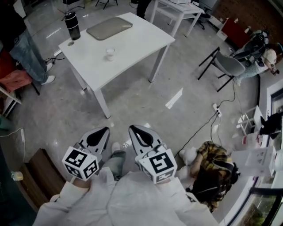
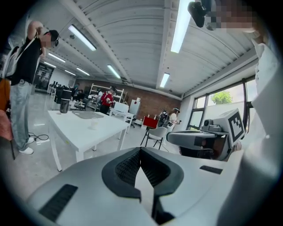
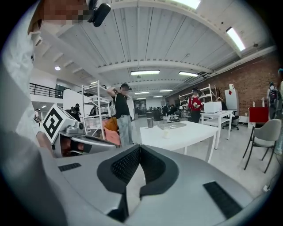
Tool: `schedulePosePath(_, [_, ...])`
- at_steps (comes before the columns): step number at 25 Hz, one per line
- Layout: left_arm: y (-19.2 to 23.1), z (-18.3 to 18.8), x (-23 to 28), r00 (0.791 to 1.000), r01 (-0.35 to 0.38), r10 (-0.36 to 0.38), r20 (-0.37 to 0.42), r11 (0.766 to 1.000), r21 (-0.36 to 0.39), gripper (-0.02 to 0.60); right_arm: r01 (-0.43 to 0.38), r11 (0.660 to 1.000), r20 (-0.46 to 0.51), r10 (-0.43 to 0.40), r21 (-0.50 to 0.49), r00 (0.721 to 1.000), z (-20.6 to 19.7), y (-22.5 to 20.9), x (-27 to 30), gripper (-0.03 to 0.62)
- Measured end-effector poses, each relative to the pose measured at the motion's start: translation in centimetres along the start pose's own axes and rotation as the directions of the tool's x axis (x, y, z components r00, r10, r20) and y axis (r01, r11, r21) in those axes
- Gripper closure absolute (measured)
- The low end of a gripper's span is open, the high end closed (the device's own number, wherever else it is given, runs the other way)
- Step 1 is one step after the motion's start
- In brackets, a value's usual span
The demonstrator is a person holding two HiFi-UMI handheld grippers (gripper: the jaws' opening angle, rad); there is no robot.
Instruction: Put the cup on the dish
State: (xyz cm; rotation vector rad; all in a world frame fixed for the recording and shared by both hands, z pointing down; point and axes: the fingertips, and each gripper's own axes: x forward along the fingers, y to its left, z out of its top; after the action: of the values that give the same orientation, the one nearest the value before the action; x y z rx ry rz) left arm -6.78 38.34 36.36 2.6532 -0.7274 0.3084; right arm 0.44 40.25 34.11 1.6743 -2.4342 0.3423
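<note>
White sleeves [image 1: 146,201], grey left gripper [image 1: 106,129] and right gripper [image 1: 131,128]

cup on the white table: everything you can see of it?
The cup is small, pale and translucent-looking, maybe plastic; its contents can't be made out. It stands upright on the white table, towards the near edge, apart from the grey dish and the dark bottle farther back. Only the tabletop touches it.

**Open workshop, grey floor, white furniture**

Glossy grey floor [image 1: 132,106]. White counter [image 1: 137,39] mid-room, a second white table [image 1: 177,11] behind it, and a grey chair [image 1: 227,64] off to one side. Brick wall [image 3: 247,84] at the far end. Metal shelving [image 3: 90,106]. Large windows [image 2: 221,98] with greenery outside. Ribbed ceiling with strip lights [image 2: 181,22] on.
</note>
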Motion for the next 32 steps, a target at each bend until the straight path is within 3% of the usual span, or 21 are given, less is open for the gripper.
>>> schedulePosePath(10, [8.9, 6.2, 5.5, 0.996, 0.089, -0.088, -0.006, 0.995, 0.053, 0.586, 0.058, 0.998, 0.048, -0.057, -0.025, 0.997, 5.1, -3.1, 10.3, 0.582])
schedulePosePath(17, [10.5, 6.4, 8.7, 0.990, 0.137, -0.136, -0.033, 0.991, -0.001, 0.586, 0.072, 0.997, 0.015, -0.072, -0.026, 0.997, 5.0, -5.6, 12.5, 0.582])
schedulePosePath(27, [16.7, 10.0, 15.3, 0.993, 0.119, -0.119, -0.025, 0.993, -0.012, 0.586, -0.059, 0.994, -0.002, 0.059, -0.087, 0.998, 7.2, -10.3, 21.2, 0.582])
schedulePosePath(32, [19.4, 13.0, 20.1, 0.997, 0.076, -0.076, -0.012, 0.997, -0.021, 0.586, -0.188, 0.975, -0.022, 0.187, -0.121, 0.982, 9.0, -13.7, 25.2, 0.582])
